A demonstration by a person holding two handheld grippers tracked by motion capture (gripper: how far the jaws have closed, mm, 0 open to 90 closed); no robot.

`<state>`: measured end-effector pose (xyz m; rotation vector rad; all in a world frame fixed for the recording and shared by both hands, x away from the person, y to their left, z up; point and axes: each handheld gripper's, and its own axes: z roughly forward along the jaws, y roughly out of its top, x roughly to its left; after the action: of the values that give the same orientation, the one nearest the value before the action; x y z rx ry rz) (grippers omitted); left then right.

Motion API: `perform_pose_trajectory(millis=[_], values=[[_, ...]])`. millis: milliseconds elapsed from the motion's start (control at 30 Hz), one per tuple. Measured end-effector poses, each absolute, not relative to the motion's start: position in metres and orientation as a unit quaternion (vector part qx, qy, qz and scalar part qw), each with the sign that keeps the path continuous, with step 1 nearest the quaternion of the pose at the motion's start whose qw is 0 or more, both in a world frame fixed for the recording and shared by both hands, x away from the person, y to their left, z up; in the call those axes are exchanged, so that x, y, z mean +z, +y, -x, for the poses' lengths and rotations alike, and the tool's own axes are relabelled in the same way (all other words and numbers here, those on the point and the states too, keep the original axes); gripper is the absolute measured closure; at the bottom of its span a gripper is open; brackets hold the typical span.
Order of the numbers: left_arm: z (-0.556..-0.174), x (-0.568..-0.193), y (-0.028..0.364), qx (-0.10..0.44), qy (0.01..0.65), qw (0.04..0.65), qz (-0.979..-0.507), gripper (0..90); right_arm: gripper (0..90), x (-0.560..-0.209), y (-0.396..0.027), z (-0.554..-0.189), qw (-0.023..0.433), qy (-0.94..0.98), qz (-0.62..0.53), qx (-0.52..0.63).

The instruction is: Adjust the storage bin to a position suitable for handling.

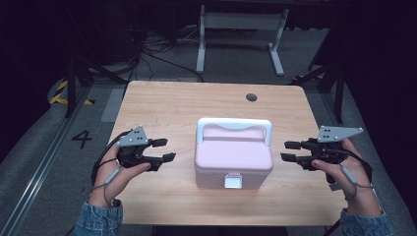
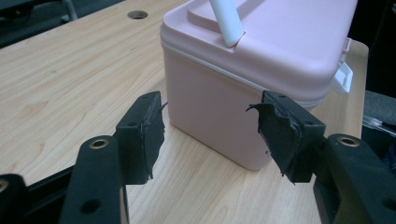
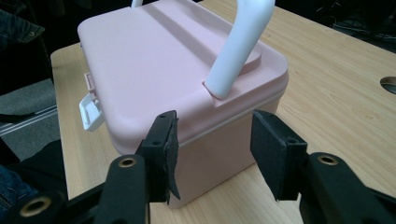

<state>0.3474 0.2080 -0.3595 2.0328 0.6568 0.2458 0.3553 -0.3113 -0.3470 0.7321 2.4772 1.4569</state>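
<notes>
1. Between my two grippers sat the pink box [image 1: 233,158], lid closed, white handle [image 1: 234,125] upright, white latch [image 1: 233,181] facing me.
2. My left gripper [image 1: 164,149] had its jaws apart, empty, the box to its right.
3. My right gripper [image 1: 288,151] was spread too, slightly nearer the box's side.
4. Its long axis ran from one gripper to the other.

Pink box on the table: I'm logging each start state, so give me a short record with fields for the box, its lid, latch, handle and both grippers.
box: pink box, mid-table on the wooden table
lid: on
latch: white latch on the front wall facing the person, lying flat against it
handle: white handle, raised upright
left gripper: left gripper open, beside the box's left side, apart from it
right gripper: right gripper open, beside the box's right side, apart from it
held: nothing
</notes>
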Motion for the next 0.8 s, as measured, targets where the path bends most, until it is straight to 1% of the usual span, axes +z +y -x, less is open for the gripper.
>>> perform_pose_trajectory(millis=[100, 233, 467, 700, 800], values=[[-0.346, -0.355, 0.206, 0.094, 0.306, 0.454, -0.831, 42.5, 51.4, -0.346, -0.311, -0.355, 0.099, 0.833, -0.248, 0.484], [-0.348, -0.35, 0.203, 0.101, 0.317, 0.465, -0.82, 42.7, 50.8, -0.346, -0.312, -0.354, 0.108, 0.833, -0.252, 0.48], [-0.357, -0.339, 0.191, 0.107, 0.314, 0.479, -0.813, 41.1, 50.0, -0.344, -0.314, -0.35, 0.116, 0.83, -0.257, 0.481], [-0.37, -0.324, 0.169, 0.105, 0.284, 0.488, -0.819, 40.7, 49.5, -0.346, -0.317, -0.347, 0.114, 0.828, -0.266, 0.481], [-0.372, -0.321, 0.163, 0.102, 0.282, 0.49, -0.818, 38.7, 49.4, -0.347, -0.319, -0.346, 0.112, 0.826, -0.27, 0.482]])
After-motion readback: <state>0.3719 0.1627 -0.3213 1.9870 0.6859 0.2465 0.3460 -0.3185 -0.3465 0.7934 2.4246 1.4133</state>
